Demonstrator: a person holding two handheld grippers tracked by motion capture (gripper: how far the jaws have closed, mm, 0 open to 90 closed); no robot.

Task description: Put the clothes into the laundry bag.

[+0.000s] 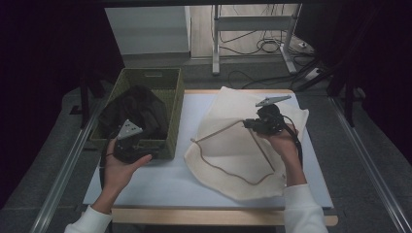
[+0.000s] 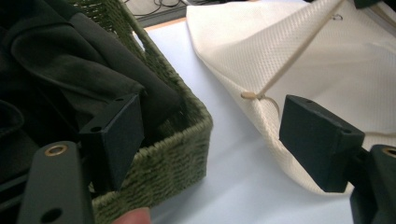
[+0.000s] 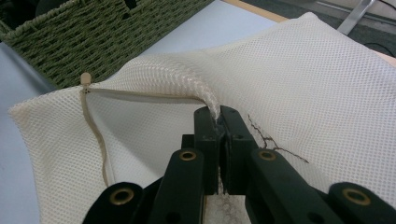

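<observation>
Nearest the person, right of the green wicker basket point(image 1: 171, 104), a cream mesh laundry bag point(image 1: 228, 160) lies spread on the white table point(image 1: 160, 182). Soft, light, floppy mesh; it will likely sag and fold when lifted, so best held at the zipper edge point(image 3: 140, 96) or its hem, not mid-panel. Right gripper point(image 1: 248, 124) sits over the bag, right of the basket, jaws closed tight on a raised fold of mesh by the zipper line point(image 3: 217, 114), pulling it up into a ridge. Zipper pull point(image 3: 85, 78) sits at the bag end closest to the basket. Left gripper point(image 1: 141, 141) hangs at the basket's near rim, jaws spread wide, gripping nothing; one jaw point(image 2: 116, 135) is inside against the dark clothing point(image 1: 136, 109), the other outside over the table. Dark clothing fills the basket, looks soft and bulky.
</observation>
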